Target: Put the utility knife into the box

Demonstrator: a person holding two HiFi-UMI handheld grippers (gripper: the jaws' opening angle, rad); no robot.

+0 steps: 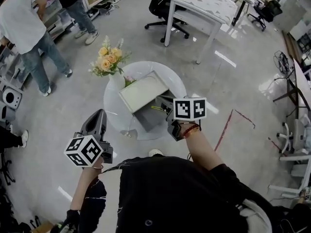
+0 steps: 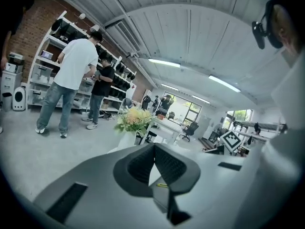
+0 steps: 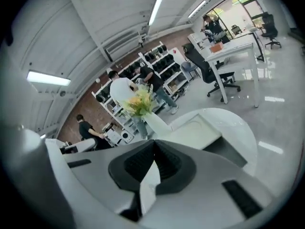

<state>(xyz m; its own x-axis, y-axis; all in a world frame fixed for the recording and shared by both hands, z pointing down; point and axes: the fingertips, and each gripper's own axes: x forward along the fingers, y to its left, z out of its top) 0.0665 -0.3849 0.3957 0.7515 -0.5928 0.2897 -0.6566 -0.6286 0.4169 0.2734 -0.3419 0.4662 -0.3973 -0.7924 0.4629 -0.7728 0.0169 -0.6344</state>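
Note:
On the round white table [image 1: 114, 115] stands an open box, its pale lid [image 1: 143, 90] tipped back and its grey tray [image 1: 150, 119] towards me. A small yellow-green object, which looks like the utility knife [image 1: 156, 108], lies in the tray by its far edge. In the left gripper view it is a yellow sliver [image 2: 162, 185] below the jaws. My right gripper [image 1: 162, 101] hovers over the tray's right side, shut and holding nothing. My left gripper [image 1: 100, 113] hangs off the table's left edge, shut and holding nothing. The right gripper view shows the lid [image 3: 198, 130] beyond the shut jaws.
A white vase of yellow flowers [image 1: 109, 59] stands at the table's far left. Two people [image 1: 24, 28] stand by shelves at the upper left. A black office chair [image 1: 163, 4] and a white desk [image 1: 204, 6] lie beyond the table. Grey floor surrounds it.

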